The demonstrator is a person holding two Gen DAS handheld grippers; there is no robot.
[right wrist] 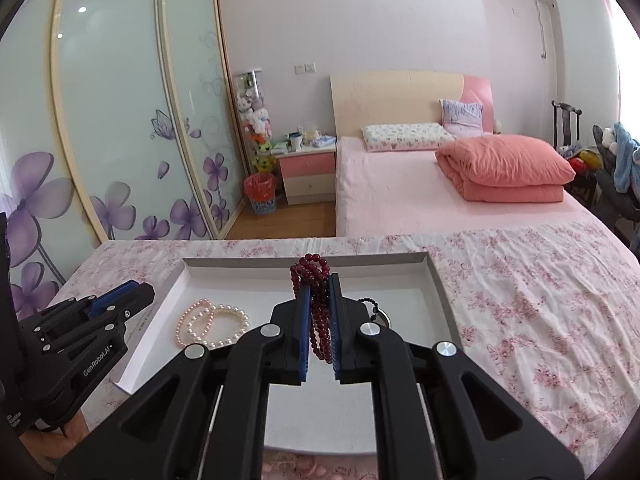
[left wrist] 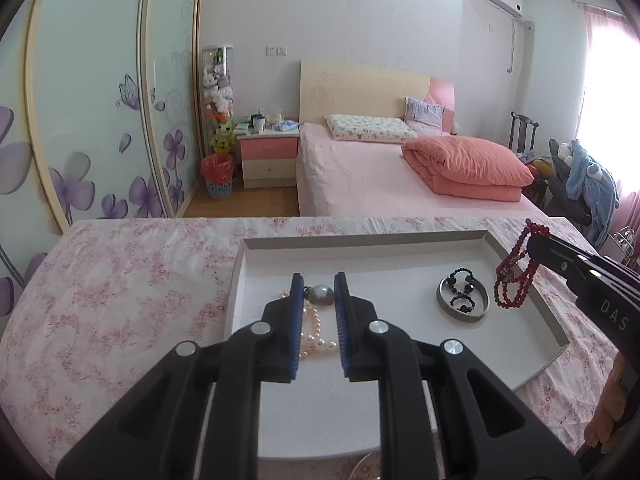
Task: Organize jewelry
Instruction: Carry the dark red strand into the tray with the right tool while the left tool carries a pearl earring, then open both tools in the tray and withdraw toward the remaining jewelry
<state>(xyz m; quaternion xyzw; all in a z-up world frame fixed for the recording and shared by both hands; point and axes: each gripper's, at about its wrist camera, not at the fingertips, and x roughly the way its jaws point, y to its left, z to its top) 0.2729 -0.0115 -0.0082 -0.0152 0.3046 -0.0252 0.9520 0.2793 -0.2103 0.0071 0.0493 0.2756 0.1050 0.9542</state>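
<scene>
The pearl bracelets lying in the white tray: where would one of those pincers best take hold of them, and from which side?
Probably from above, at the spot where the two loops of the pearl bracelets cross. They lie flat on the floor of the white tray, so only a downward approach gets a finger on each side of a strand. The nearly shut left gripper would need to open wider first.

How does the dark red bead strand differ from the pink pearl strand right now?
The dark red bead strand hangs clamped in the right tool above the shallow white tray; the pink pearl strand lies loose on the tray floor. Red beads are dark and bunched; pearls are pale and spread in loops. Both are beaded strands.
</scene>
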